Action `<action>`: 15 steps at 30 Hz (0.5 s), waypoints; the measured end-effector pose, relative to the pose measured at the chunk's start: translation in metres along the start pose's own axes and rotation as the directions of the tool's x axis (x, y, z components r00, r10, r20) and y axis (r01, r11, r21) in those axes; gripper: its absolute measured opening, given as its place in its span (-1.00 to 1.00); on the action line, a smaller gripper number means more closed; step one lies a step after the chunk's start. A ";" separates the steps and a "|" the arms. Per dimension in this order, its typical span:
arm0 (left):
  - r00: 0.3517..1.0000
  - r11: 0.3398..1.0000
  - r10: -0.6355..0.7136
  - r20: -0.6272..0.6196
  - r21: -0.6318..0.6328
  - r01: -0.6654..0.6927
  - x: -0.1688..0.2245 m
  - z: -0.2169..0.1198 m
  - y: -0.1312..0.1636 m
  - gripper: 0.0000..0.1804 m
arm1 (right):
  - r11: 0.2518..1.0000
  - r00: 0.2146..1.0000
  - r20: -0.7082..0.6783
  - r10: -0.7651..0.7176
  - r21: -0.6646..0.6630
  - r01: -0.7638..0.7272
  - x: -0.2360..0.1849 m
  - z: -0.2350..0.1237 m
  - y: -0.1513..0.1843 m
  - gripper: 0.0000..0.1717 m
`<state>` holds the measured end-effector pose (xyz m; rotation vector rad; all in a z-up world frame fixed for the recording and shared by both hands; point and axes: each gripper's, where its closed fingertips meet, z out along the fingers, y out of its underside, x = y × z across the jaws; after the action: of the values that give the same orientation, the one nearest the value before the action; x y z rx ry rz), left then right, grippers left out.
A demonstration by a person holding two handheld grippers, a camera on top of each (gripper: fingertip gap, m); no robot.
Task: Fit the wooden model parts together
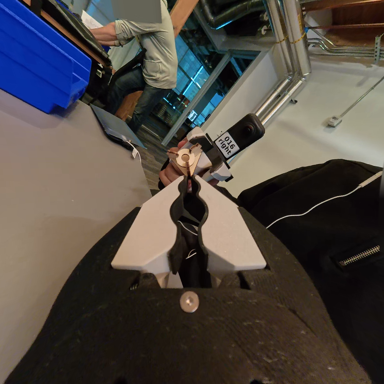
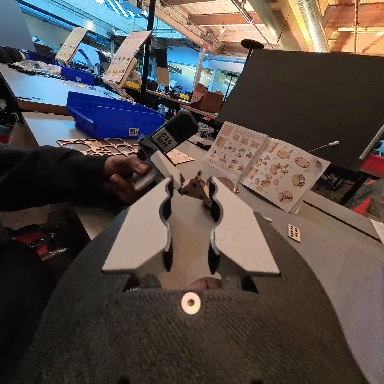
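Left gripper (image 1: 188,179) has its jaws pinched shut on one thin peg of a small wooden triangular piece (image 1: 186,159), a flat tri-corner part with a round disc on its face and short tabs sticking out. The right view shows the same wooden piece (image 2: 195,187) hanging in the air above the near part of the desk (image 2: 311,259), just inside the right gripper (image 2: 192,182), whose jaws stand at a middling width around it. One side of the piece looks close to the right-hand pad; contact can't be confirmed, and the other pad stands clear of it. Judgement: for a clean handover the right jaws should land on the flat faces of the triangle, not on a thin tab, and squarely, since the left grip on a single peg lets the piece pivot easily. Loose on the desk to the right: a small perforated wooden strip (image 2: 294,232). Farther back, an open instruction booklet (image 2: 268,166) is propped up with a round wooden disc (image 2: 226,182) before it; punched-out wooden sheets (image 2: 97,147) lie left of centre, and a blue bin (image 2: 112,116) sits toward the far left edge.
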<state>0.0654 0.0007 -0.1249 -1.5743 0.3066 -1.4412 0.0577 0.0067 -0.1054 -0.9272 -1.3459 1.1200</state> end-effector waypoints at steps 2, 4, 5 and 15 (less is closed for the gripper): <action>1.000 1.000 0.006 -0.004 0.001 -0.006 0.001 0.000 0.000 -1.00 | 1.000 1.000 -0.006 0.028 0.002 -0.028 0.001 0.001 -0.001 -0.58; 1.000 1.000 0.030 0.004 0.007 -0.030 0.002 0.000 -0.002 -1.00 | 0.995 0.995 -0.010 0.096 0.028 -0.096 0.005 0.001 -0.005 -0.51; 0.998 0.999 0.052 0.022 0.015 -0.052 0.002 0.000 -0.003 -1.00 | 0.988 0.989 -0.017 0.144 0.051 -0.143 0.009 0.000 -0.008 -0.49; 0.603 0.701 0.656 0.454 -0.073 -0.709 0.001 -0.010 -0.027 -1.00 | 0.903 0.898 -0.094 0.429 0.052 -0.426 0.016 0.016 -0.004 0.08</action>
<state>0.0459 0.0093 -0.1049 -1.4067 0.4768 -0.4540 0.0403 0.0192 -0.0963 -1.2819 -1.0612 1.3980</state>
